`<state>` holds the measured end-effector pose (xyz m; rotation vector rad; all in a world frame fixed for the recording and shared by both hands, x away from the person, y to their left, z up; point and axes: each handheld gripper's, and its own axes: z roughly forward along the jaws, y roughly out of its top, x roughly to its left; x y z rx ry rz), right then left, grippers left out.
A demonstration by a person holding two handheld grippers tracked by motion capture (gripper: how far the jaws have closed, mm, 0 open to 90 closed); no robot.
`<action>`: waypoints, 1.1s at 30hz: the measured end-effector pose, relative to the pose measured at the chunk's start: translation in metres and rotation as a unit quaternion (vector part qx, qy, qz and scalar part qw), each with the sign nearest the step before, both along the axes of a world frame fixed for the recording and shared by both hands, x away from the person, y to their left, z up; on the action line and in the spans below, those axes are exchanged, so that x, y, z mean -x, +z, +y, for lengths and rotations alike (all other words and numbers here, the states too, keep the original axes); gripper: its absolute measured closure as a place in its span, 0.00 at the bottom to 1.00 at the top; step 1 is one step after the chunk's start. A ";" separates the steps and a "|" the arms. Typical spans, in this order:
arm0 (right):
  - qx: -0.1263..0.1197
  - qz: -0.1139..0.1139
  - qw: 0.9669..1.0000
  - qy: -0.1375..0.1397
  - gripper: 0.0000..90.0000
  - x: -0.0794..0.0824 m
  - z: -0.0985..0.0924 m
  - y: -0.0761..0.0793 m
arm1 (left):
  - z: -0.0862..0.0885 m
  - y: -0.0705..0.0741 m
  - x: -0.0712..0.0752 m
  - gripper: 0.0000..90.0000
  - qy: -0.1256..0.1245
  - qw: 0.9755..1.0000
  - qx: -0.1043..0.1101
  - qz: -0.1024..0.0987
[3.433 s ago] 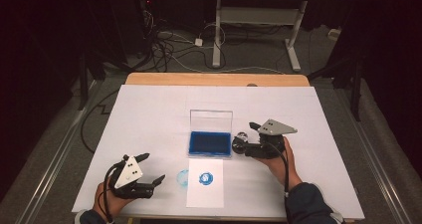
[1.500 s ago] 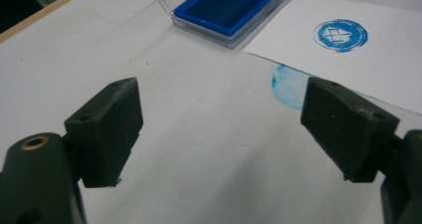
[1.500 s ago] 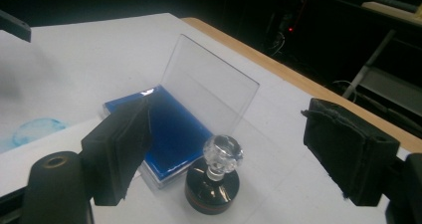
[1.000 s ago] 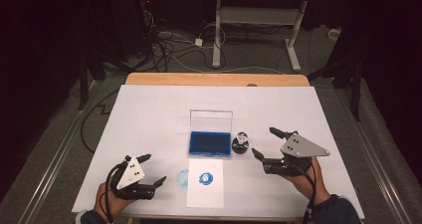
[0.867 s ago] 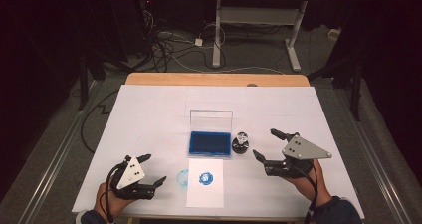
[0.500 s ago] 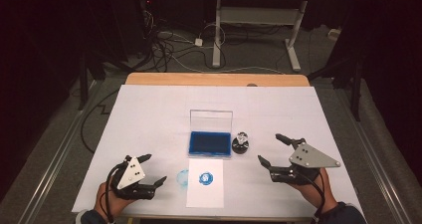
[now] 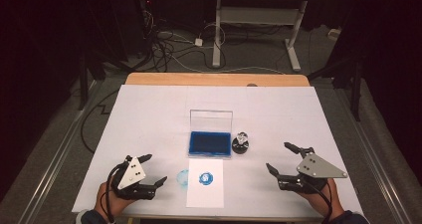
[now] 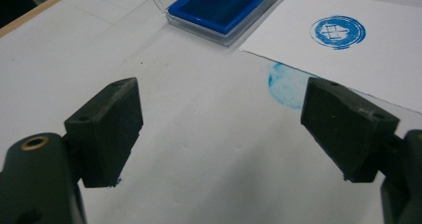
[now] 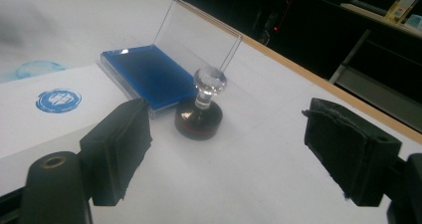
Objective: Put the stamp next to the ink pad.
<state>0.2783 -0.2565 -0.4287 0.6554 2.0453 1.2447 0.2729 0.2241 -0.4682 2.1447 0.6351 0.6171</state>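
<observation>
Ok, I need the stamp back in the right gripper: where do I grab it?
Grip the stamp by its clear knob and thin neck, coming from above with the right gripper open. It stands upright on its wide dark base, right beside the ink pad, so low side approaches look crowded.

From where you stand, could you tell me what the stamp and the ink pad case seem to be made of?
The stamp seems to have a clear handle, glass or acrylic, since light glints through its knob, on a dark glossy round base with a reddish rim. The ink pad case looks like clear hard plastic: its raised lid is see-through with sharp edges. The blue pad inside looks matte and absorbent, probably felt or foam.
</observation>
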 end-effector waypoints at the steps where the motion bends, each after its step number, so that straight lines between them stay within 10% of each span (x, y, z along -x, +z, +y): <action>1: -0.002 0.004 1.000 -0.001 0.20 0.001 -0.001 -0.003 | 0.000 0.000 -0.001 0.18 -0.001 1.000 0.000 0.000; 17: 0.016 0.017 1.000 -0.013 0.21 0.021 -0.019 -0.033 | -0.003 0.000 0.001 0.18 -0.003 1.000 0.002 0.002; 33: 0.020 0.008 1.000 -0.001 0.21 0.024 -0.012 -0.030 | -0.001 0.000 0.004 0.18 -0.004 1.000 -0.003 -0.001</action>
